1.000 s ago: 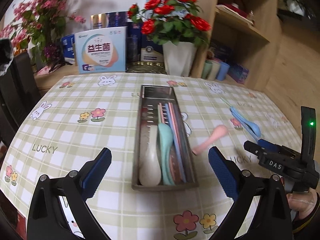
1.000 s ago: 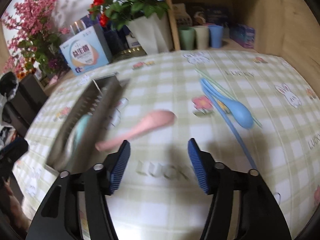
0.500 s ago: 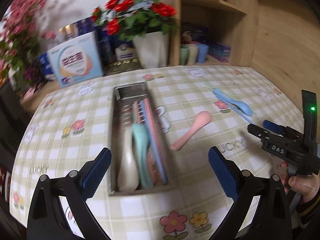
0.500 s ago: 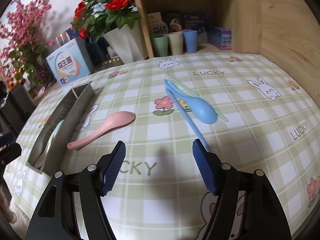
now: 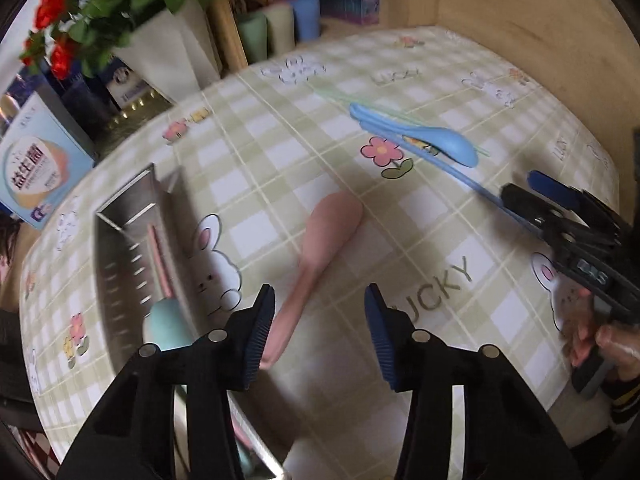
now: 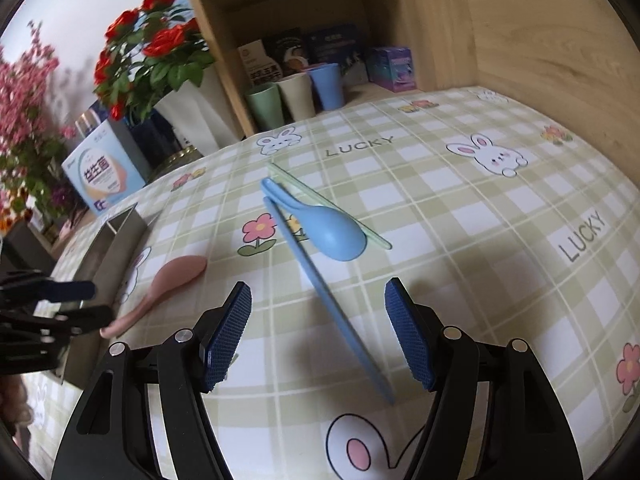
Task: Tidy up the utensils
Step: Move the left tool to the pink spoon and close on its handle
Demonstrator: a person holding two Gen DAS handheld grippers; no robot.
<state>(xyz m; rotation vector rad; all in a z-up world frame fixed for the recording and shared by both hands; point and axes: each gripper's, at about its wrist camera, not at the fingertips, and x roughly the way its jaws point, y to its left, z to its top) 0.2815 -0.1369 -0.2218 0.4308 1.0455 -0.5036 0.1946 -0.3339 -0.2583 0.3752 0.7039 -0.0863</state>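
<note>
A pink spoon [image 5: 332, 220] lies on the checked tablecloth, right of the metal tray [image 5: 120, 248]. My left gripper [image 5: 320, 332] points down over the spoon's handle. Its jaws are closing with the handle between them, close to the left pad [image 5: 260, 332], and no grip shows. A blue spoon [image 6: 336, 236], a blue chopstick [image 6: 340, 320] and a green chopstick [image 6: 332, 204] lie further right. My right gripper [image 6: 320, 328] is open above the blue chopstick, which runs between its fingers. The right wrist view also shows the left gripper [image 6: 90, 302] at the pink spoon [image 6: 176, 276].
The tray holds a teal spoon [image 5: 166, 320] and pink chopsticks [image 5: 156, 256]. A white vase of red flowers [image 6: 192, 116], a box [image 6: 100, 176] and cups [image 6: 296, 96] stand at the table's far edge beside a wooden shelf [image 6: 440, 20]. A hand [image 5: 600, 344] holds the right gripper.
My left gripper has swung right from above the tray to the pink spoon's handle, and its jaws have narrowed. My right gripper has shifted right, from the pink spoon to over the blue chopstick.
</note>
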